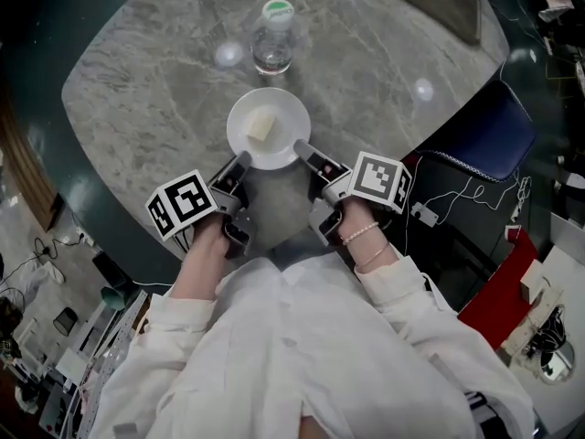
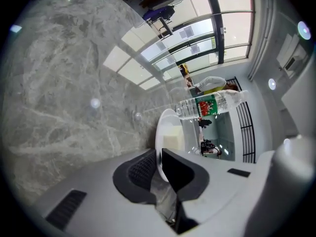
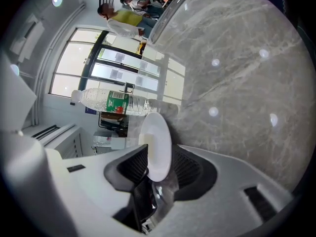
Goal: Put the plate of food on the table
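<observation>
The plate [image 1: 283,108], with a pale block of food [image 1: 261,124] on it, lies close to the near edge of the table [image 1: 146,80], about midway along that edge. A bottle [image 1: 273,37] stands just beyond it, toward the middle of the table. From the head view the plate looks level and down on the marble, though whether its full weight is already resting there cannot be told for sure.

The right gripper [image 3: 158,169] has let go: its jaws stand wide apart, with the plate's near-right rim between them and neither pad pressing on it. The left gripper [image 2: 159,164] is clenched on the near-left rim, which is pinched thinly between its ridged pad and the other jaw (so the plate is held from one side only).

The carrying and placing appear all but done. By my reading, what is left is for the left gripper to release the rim, and for both grippers to draw back toward the person without dragging the plate to the table's edge or tipping the food.
</observation>
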